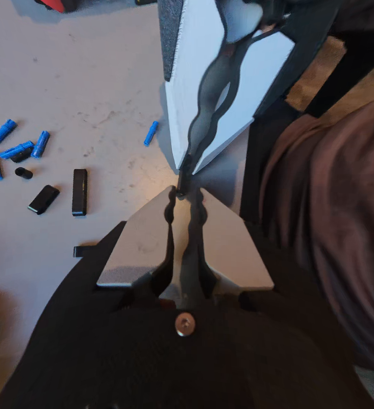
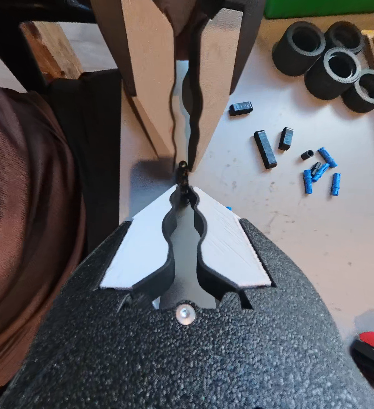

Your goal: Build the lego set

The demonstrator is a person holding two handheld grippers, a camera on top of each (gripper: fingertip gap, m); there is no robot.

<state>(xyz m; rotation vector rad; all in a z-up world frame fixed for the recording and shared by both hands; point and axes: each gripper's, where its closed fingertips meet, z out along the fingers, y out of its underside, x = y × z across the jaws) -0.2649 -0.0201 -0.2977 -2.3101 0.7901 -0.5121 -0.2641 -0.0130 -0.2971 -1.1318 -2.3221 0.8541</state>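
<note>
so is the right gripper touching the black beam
Touching. The right wrist view shows the right gripper with its tips closed on the lower end of the black beam, no gap visible.

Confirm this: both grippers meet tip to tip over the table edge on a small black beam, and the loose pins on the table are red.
The colour is wrong. The loose pins are blue, as the right wrist view shows. The right gripper and left gripper do meet tip to tip on the small black beam.
</note>
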